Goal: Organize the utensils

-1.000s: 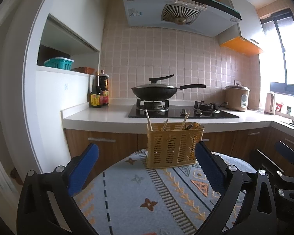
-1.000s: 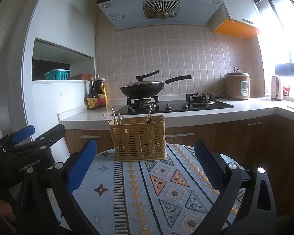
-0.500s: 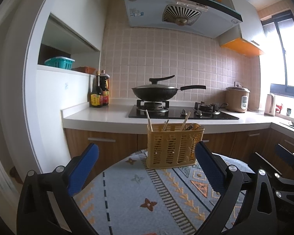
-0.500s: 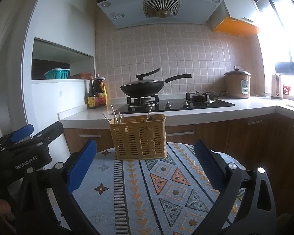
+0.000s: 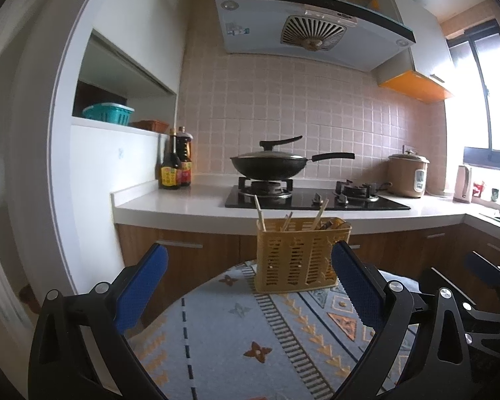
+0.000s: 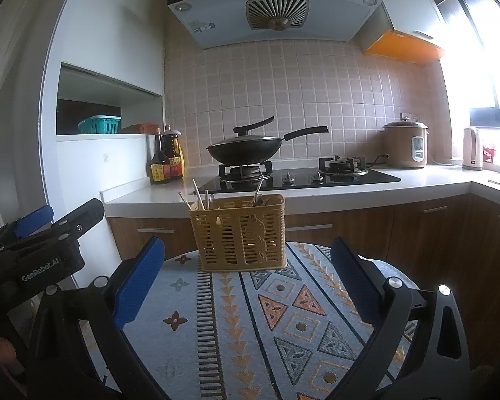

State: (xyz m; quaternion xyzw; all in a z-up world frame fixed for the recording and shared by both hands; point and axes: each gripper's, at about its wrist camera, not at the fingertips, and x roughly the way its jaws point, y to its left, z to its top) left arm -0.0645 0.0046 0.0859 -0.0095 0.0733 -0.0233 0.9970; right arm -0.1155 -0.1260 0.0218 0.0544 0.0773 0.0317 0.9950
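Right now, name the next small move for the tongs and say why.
Probably ease the right tongs forward toward the basket. Both tongs are open and empty, the left tongs too, and the utensils stand in the basket beyond their tips.

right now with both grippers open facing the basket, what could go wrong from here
1. The basket stands near the table's far edge; a forward nudge could tip it off.
2. Chopsticks and utensils lean loosely above the rim; grabbing one may drag others out.
3. The left gripper and right gripper sit close side by side and could collide.
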